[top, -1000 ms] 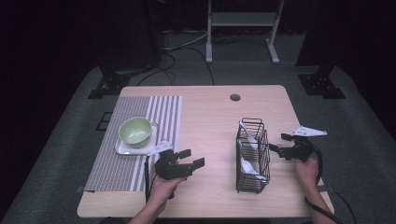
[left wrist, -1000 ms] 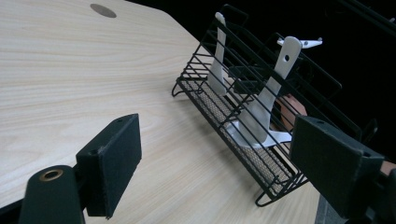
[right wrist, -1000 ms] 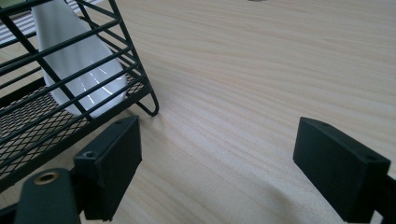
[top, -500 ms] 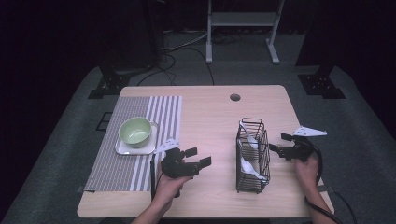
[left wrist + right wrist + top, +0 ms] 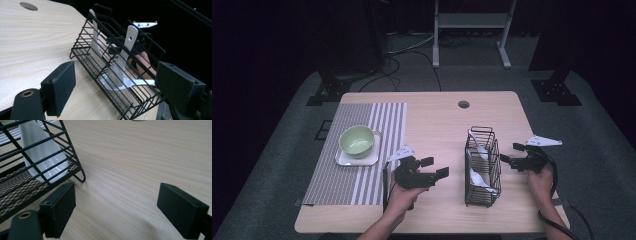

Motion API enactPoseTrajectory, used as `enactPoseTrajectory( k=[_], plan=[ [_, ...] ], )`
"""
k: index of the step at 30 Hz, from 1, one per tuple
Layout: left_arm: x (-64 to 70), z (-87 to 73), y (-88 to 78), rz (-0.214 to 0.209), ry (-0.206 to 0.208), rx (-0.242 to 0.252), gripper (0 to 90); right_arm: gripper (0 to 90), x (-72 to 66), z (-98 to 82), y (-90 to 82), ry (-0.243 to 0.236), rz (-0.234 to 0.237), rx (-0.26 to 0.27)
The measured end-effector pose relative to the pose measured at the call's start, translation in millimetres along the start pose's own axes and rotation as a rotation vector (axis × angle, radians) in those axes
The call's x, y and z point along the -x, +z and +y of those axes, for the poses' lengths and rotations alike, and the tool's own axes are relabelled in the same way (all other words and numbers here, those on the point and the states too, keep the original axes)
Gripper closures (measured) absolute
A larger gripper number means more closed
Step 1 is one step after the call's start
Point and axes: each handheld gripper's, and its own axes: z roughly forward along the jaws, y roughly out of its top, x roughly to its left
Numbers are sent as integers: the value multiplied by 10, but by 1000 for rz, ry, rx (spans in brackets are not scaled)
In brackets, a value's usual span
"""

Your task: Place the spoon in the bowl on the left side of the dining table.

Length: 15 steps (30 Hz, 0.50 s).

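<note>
the fingers (image 5: 58, 85) of your left gripper (image 5: 434, 168) stand wide apart and hold nothing; those of your right gripper (image 5: 510, 153) are equally wide and empty. the wire basket (image 5: 482, 165) stands between the two grippers on the table (image 5: 437, 120), at 3 o'clock from the left gripper and at 9 o'clock from the right one, which sits just beside its wall. its long axis runs 12 to 6 o'clock. inside it, white spoons (image 5: 120, 65) lean with handles up toward 12 o'clock. in the left gripper view the near spoon lies straight ahead between the jaws. the left gripper is aimed at it, so it appears better placed. the green bowl (image 5: 357, 141) sits at 10 o'clock from the left gripper.
</note>
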Motion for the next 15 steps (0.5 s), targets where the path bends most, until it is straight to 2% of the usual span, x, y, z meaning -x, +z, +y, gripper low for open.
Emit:
enactPoseTrajectory(
  k=[15],
  plan=[
    [116,119,222,-27,11,-21,160,142,1,0,-6,2,2,6]
  ],
)
